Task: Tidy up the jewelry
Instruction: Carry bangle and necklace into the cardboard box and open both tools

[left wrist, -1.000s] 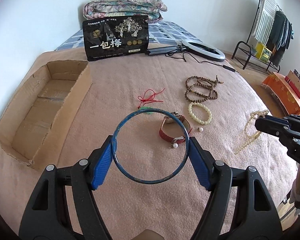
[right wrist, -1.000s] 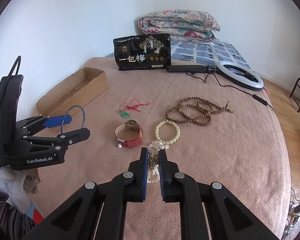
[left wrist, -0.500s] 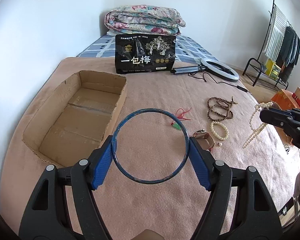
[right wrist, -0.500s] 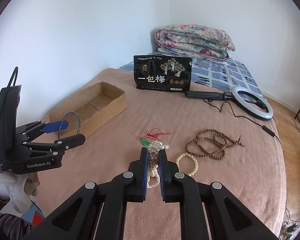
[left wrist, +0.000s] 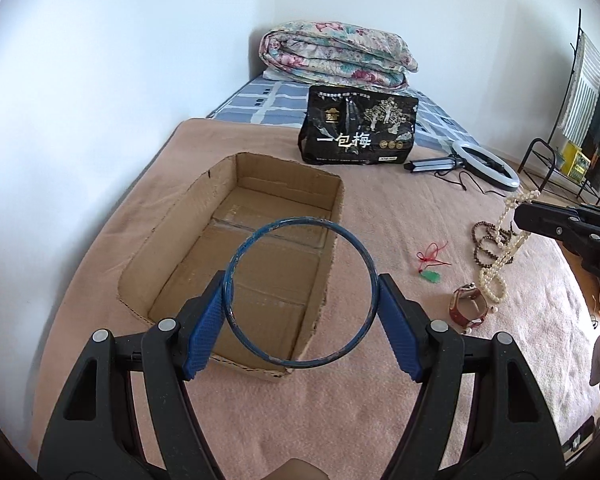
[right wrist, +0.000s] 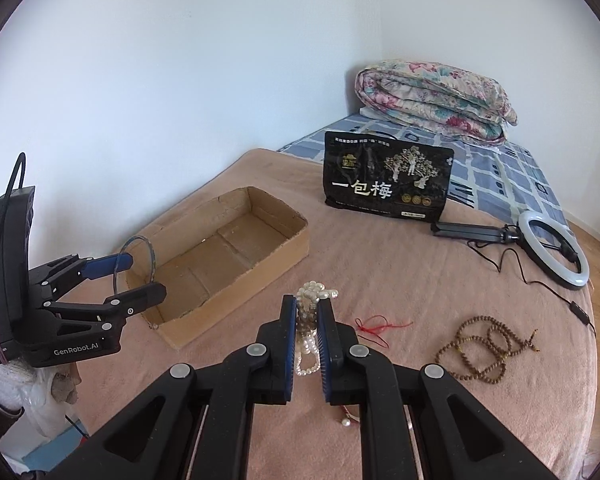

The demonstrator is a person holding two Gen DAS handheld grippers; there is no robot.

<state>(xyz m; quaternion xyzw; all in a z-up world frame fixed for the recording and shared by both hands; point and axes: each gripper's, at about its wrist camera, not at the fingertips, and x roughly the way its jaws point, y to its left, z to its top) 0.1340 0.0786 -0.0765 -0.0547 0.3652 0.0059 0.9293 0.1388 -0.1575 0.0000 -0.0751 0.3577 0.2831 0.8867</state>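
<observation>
Presently, far left: cardboard box [left wrist: 240, 248] open-topped on the pink blanket [left wrist: 372, 420] of the bed, seemingly empty, long side along the wall; probably the collecting bin for the jewelry.

Left claw [left wrist: 300, 316] spread wide and clamped on the blue bangle [left wrist: 300, 292], pads pressing its outer rim on two opposite sides. Ring held edge-gripped, hanging over the near end of the box, tilted downward; judged staged for a drop into the box.

Centre-right: right claw [right wrist: 305, 336] pinched nearly together on the pearl necklace [right wrist: 310, 300], beads bunched above the pads, remainder dangling below clear of the blanket. Narrow pinch suits a limp strand; lifted high, presumably to keep the loops from dragging. Positioned beside the box, not yet over it.

Further right, loose on the blanket: red cord with green pendant [left wrist: 430, 264], red-strapped watch [left wrist: 470, 306], brown wooden bead strand [right wrist: 486, 350] coiled in loops. Untouched, well apart from the box; likely next in line.

Background: black snack bag [right wrist: 386, 176], ring light [right wrist: 554, 252], folded quilt [right wrist: 432, 98]. Not part of the sorting.
</observation>
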